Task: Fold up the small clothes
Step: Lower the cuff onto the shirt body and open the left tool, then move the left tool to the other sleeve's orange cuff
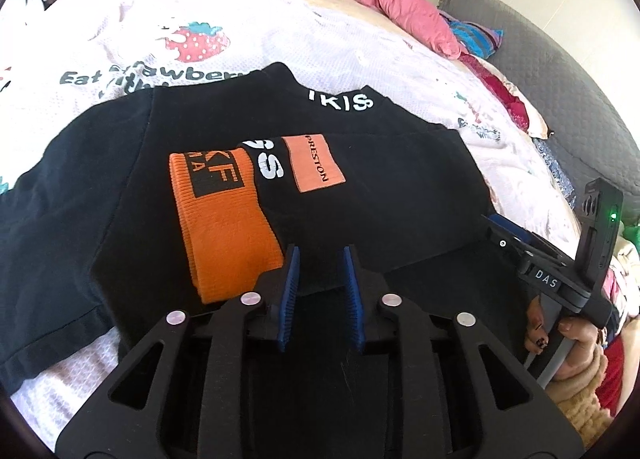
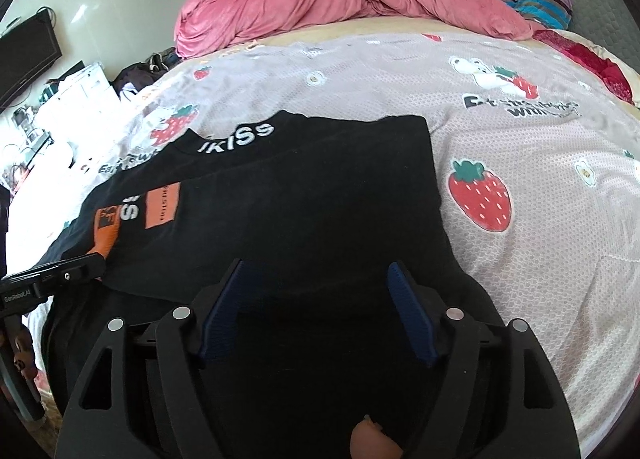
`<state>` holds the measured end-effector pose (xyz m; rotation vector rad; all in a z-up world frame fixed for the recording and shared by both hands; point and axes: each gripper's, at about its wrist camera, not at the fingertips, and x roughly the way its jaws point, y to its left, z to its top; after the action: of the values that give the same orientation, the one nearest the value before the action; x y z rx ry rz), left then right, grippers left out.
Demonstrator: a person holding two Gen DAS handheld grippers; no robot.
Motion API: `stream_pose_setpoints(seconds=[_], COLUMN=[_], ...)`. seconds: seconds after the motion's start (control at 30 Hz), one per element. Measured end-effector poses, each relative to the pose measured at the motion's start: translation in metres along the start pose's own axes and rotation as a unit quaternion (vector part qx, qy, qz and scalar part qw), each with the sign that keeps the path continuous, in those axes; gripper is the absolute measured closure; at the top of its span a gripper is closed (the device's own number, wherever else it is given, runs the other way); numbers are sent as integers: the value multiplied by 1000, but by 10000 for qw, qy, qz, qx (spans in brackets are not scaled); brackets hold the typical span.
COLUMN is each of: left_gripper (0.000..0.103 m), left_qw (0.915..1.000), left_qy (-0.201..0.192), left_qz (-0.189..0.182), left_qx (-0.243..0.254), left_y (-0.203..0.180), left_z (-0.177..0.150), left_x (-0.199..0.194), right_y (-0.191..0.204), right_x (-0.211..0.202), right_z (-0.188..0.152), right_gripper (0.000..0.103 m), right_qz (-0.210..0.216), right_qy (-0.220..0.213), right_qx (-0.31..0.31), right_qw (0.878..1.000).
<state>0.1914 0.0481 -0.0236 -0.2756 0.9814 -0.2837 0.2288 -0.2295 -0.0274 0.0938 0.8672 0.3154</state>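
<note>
Left wrist view: the left gripper [image 1: 320, 259] hovers with jaws slightly apart, holding nothing, over the black cotton T-shirt with orange patches [image 1: 400, 199] on the strawberry-print bed sheet [image 1: 280, 39]; a careless brush could undo the fold.

Right wrist view: the right gripper [image 2: 318, 273], jaws wide and empty, risks dragging the hem.

The black cotton T-shirt [image 2: 280, 195] spread on the bed carries white letters at its collar reading "IKISS" [image 2: 236, 138]. On its chest an orange rectangular patch [image 1: 318, 163] says "PRESTON" in dark print, beside large white letters "SS" [image 1: 267, 163]. The orange ribbed knit cuff [image 1: 224, 215] shows a black square with "KF" and part of a smaller line ending "A". The white strawberry-print bedsheet [image 1: 192, 39] reads "Eat strawberr…", partly hidden. The right gripper's black clamp [image 1: 546, 279] bears "DAS"; the left gripper's black mount [image 2: 18, 295] reads "GenRobot.AI".
</note>
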Motion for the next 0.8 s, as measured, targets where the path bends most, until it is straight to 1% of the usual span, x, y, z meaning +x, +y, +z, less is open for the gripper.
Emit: stream_pose_setpoints(seconds=[0.03,0.07,0.2,0.23,0.33,0.43,0.47,0.53,0.6,0.63,0.7,0.8], left_gripper=[79,70,69,69,66,59,56,49,39,38,27,21], left_qw=[10000,10000,9998,9998,9997,9994,9991,9988,9981,9976,9968,9951], left_qy=[-23,-47,-143,-151,-208,-287,-335,-400,-494,-535,-619,-742], left_qz=[25,67,125,116,123,172,183,230,326,378,449,601], left_qx=[8,17,-26,-43,-77,-127,-159,-189,-196,-203,-248,-272], left_y=[0,-1,0,1,3,6,7,9,11,12,14,16], left_z=[-1,-2,-8,-9,-12,-14,-14,-17,-19,-20,-23,-27], left_x=[-2,-4,-13,-14,-19,-25,-28,-33,-39,-41,-47,-55], right_y=[1,3,8,10,12,15,16,18,21,23,28,34], right_x=[-1,-2,-5,-6,-9,-11,-11,-13,-15,-15,-17,-19], right_z=[0,0,2,2,2,2,2,2,2,2,2,1], right_gripper=[29,24,22,19,19,17,12,8,8,8,7,6], right_qz=[34,78,184,197,210,252,265,296,297,297,288,305], right_qy=[-17,-29,-120,-151,-212,-244,-255,-289,-319,-330,-380,-434], right_qx=[-9,-6,-6,-28,-64,-65,-65,-79,-124,-149,-214,-304], right_qw=[10000,10000,9998,9997,9995,9994,9993,9991,9990,9989,9986,9981])
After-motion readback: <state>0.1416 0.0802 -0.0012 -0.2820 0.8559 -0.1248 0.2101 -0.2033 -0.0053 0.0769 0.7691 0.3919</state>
